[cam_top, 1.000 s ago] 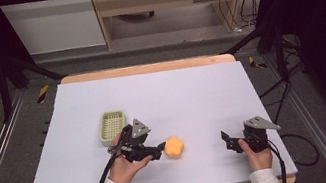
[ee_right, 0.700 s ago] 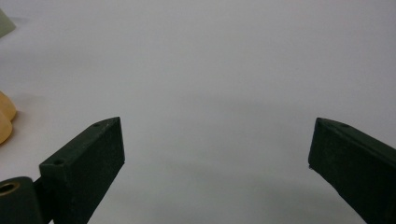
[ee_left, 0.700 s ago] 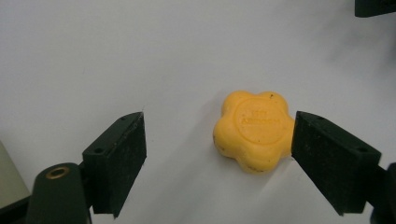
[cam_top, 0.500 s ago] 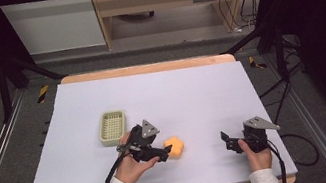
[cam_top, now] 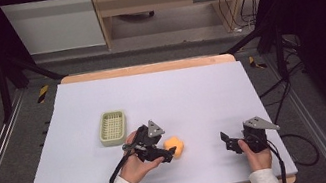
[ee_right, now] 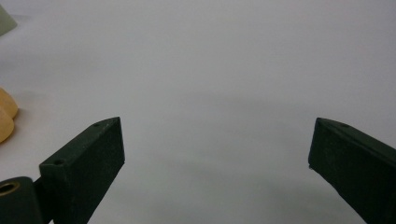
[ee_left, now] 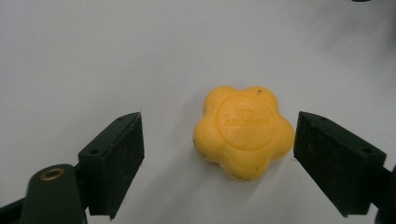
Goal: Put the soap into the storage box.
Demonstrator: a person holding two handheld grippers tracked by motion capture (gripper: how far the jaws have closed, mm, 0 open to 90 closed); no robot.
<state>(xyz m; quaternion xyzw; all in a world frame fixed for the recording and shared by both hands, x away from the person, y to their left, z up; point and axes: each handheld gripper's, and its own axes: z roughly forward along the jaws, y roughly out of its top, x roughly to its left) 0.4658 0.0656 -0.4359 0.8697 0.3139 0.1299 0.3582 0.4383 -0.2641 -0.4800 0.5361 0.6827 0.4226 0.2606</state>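
A yellow flower-shaped soap lies flat on the white table sheet, near the front middle. My left gripper is right at it and open. In the left gripper view the soap sits between the two black jaws, nearer the right one, and I cannot tell whether that jaw touches it; my left gripper has not closed on it. My right gripper rests open near the front right, with bare sheet between its jaws. The soap's edge peeks in at the far left of the right gripper view.
A pale green slotted soap dish stands left of the soap, just behind my left hand. The wooden table edge frames the sheet. Dark stands and cables surround the table.
My left gripper has moved right from beside the green dish up to the soap, which now sits between its jaws. The right gripper has stayed put.
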